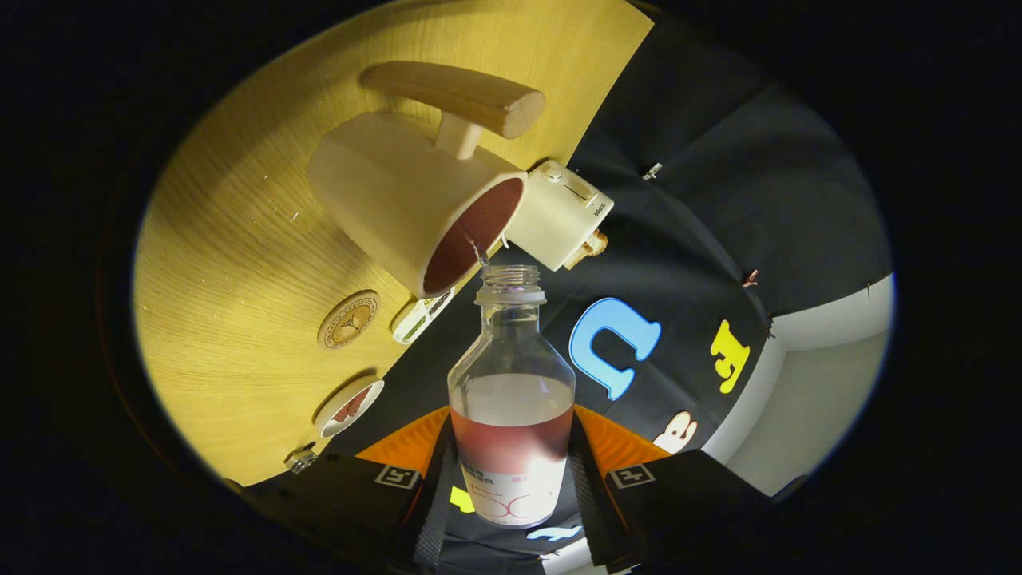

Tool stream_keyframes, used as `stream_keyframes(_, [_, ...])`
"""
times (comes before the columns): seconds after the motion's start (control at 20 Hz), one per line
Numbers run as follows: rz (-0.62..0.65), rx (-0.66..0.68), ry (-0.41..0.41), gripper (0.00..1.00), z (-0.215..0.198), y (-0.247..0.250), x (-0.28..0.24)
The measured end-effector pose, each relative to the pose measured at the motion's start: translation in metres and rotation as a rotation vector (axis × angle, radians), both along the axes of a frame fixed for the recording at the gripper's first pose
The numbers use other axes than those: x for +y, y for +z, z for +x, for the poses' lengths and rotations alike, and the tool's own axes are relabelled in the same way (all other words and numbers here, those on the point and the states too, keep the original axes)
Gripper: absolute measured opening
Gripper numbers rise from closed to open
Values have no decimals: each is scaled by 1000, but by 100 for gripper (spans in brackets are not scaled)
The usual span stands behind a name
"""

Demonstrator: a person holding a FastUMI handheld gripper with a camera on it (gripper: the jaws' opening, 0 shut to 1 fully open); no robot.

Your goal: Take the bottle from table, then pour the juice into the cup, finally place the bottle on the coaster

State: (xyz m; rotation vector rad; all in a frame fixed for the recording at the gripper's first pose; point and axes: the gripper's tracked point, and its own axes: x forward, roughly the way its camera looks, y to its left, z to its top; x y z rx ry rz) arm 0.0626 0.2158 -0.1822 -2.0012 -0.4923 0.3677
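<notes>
My gripper point(511, 487) is shut on a clear bottle point(511, 375), with one finger on each side of its labelled lower part. The bottle is tipped with me, and pinkish-red juice fills its lower half. Its open, capless neck sits right at the rim of a cream cup point(399, 192) with a wooden handle. A thin thread of juice point(481, 252) runs from the neck into the cup, whose inside looks reddish. A round wooden coaster point(348, 319) lies on the table beside the cup, well apart from the bottle.
The wooden table point(239, 239) ends at the black cloth wall just past the cup. A white boxy device point(560, 214) stands against the cup at the table edge. A small white dish point(350, 406), a white-green item point(421, 315) and a small clear piece point(299, 458) lie along that edge.
</notes>
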Motion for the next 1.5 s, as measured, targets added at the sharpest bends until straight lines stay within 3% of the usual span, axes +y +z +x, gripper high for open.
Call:
stream_keyframes(0.6, [-133, -130, 132, 70, 5, 14, 11])
stream_keyframes(1.3, [-135, -131, 150, 70, 7, 14, 13])
stream_keyframes(1.5, [-78, -90, 139, 70, 5, 13, 9])
